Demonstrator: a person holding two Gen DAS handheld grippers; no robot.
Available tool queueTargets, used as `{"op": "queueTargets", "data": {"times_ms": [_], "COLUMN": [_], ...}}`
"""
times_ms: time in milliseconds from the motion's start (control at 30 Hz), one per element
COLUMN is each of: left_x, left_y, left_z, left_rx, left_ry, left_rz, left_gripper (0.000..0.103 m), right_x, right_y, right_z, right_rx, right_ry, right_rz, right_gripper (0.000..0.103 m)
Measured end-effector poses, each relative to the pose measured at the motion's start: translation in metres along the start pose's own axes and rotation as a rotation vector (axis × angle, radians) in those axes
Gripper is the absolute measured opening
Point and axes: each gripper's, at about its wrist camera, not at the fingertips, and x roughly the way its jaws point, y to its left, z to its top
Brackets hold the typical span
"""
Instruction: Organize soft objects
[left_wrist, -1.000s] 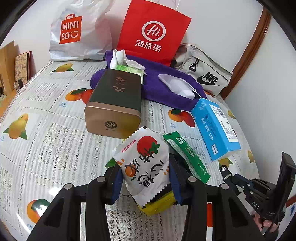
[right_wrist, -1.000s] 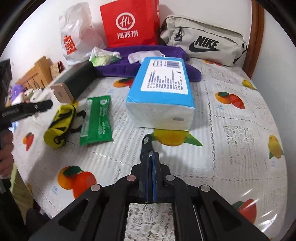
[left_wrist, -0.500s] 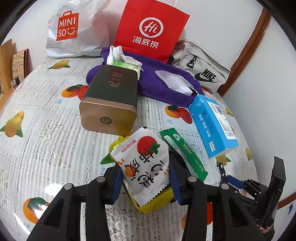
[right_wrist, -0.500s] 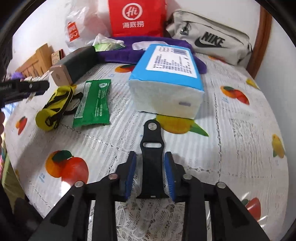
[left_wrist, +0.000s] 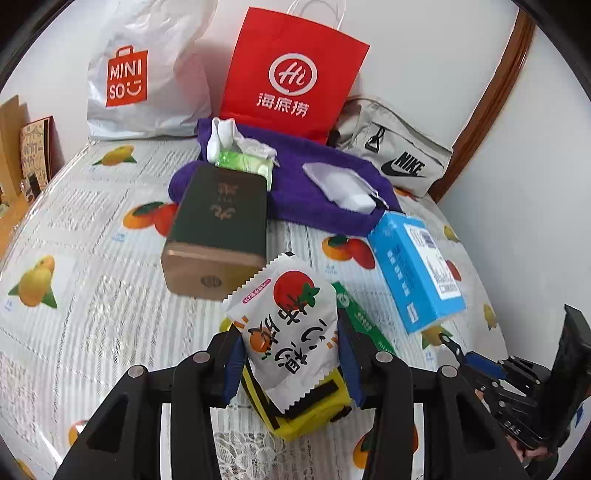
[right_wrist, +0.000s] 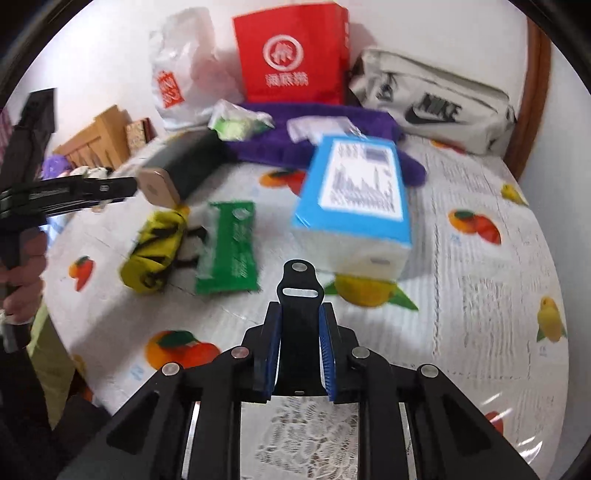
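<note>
White snack packet (left_wrist: 291, 325) with the orange print sits clamped between the left gripper (left_wrist: 291, 363)'s blue pads, jaws squeezing its sides, lifted above a yellow pouch (left_wrist: 310, 410) on the fruit-print worktop (left_wrist: 92, 295). Over on the right, the right gripper (right_wrist: 300, 354) has just been opening its jaws, and they now press a black strap piece (right_wrist: 300, 314) standing upright between them. Blue tissue pack (right_wrist: 354, 199) lies just beyond, green wipes packet (right_wrist: 229, 251) beside it
</note>
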Motion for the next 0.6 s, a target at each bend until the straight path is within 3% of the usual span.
{"op": "queueTargets", "data": {"times_ms": [233, 600], "left_x": [-0.001, -0.003], "left_y": [0.006, 0.018], "left_z": [0.020, 0.054], "left_rx": [-0.015, -0.057], "left_ry": [-0.008, -0.019], "left_rz": [0.027, 0.052], "left_gripper": [0.042, 0.042], "right_x": [-0.016, -0.009], "right_y": [-0.001, -0.015], "right_z": [0.036, 0.093], "right_rx": [-0.015, -0.018], "right_ry": [-0.073, -0.131], "right_rz": [0.012, 0.002], "right_gripper": [0.020, 0.020]}}
